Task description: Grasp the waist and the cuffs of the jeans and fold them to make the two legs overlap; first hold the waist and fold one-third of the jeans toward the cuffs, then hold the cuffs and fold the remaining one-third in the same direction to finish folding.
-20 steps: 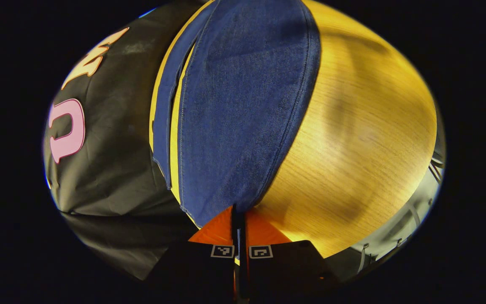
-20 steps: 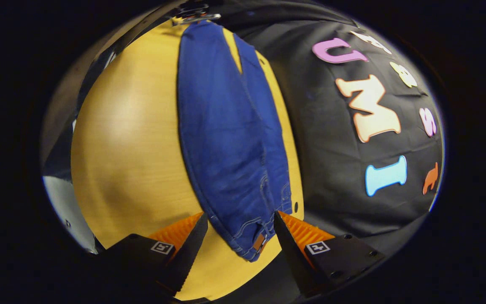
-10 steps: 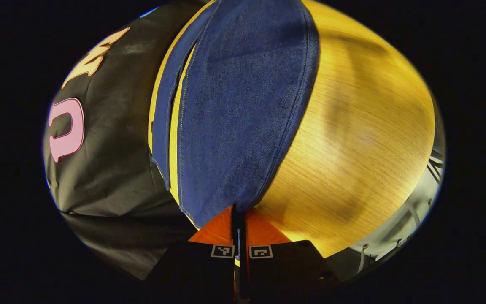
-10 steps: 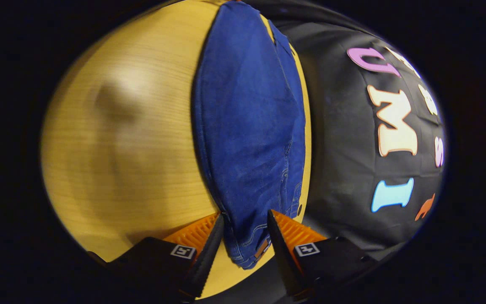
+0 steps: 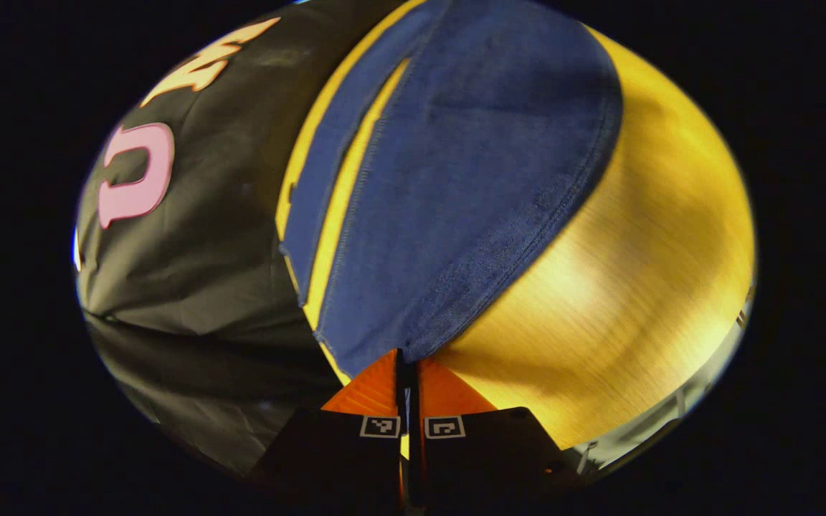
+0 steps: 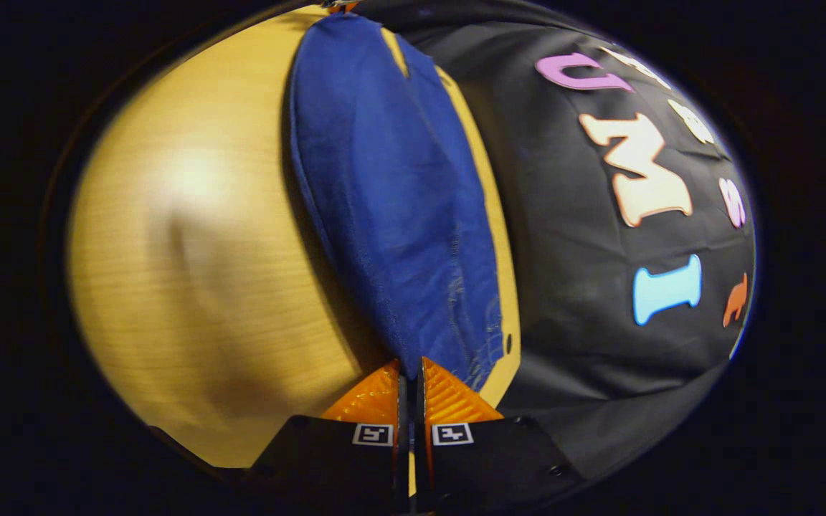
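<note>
Blue jeans (image 5: 449,193) lie along the far side of a wooden table (image 5: 635,272), close to the black cloth wall. In the left gripper view, my left gripper (image 5: 407,358) is shut on the near leg's cuff corner; the other leg (image 5: 320,186) lies flat beside it toward the wall. In the right gripper view, my right gripper (image 6: 410,367) is shut on the waist end of the jeans (image 6: 399,208), whose near edge rises off the table (image 6: 191,251) and casts a shadow. The legs stretch away from it.
The black cloth wall (image 6: 599,301) hangs right behind the jeans, along the table's far edge. Bare wood (image 5: 657,236) spreads on the side of the jeans away from the wall. A pale metal frame (image 5: 671,416) shows past the table edge.
My right gripper closed from wide open onto the waist end of the jeans. The left gripper stayed shut on the cuff and tilted, so the jeans now slant in its view.
</note>
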`<state>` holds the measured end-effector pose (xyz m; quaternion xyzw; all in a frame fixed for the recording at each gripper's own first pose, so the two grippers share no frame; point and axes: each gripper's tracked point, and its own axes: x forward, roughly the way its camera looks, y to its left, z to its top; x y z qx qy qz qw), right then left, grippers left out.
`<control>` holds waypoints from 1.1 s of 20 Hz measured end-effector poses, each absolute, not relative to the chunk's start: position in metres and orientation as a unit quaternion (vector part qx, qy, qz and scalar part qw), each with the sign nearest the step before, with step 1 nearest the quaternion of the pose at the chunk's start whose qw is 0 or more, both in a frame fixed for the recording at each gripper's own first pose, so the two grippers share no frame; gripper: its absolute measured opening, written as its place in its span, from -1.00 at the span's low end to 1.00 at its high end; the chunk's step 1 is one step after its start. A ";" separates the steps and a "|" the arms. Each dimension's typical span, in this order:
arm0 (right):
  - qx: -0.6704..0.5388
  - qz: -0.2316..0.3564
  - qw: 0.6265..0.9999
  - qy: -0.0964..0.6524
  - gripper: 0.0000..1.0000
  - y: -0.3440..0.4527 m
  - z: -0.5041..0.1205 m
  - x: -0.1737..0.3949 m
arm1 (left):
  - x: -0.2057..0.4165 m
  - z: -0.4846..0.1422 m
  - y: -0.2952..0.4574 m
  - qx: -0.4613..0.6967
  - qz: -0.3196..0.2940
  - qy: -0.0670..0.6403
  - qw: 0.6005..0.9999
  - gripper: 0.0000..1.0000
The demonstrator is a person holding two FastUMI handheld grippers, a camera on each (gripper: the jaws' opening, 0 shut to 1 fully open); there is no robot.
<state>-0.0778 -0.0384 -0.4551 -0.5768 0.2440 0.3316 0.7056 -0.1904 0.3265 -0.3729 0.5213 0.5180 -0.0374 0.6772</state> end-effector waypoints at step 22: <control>-0.492 0.135 0.828 0.233 -0.89 0.019 -0.397 0.135 | 0.009 -0.353 0.350 0.498 -0.051 0.491 0.713 -1.00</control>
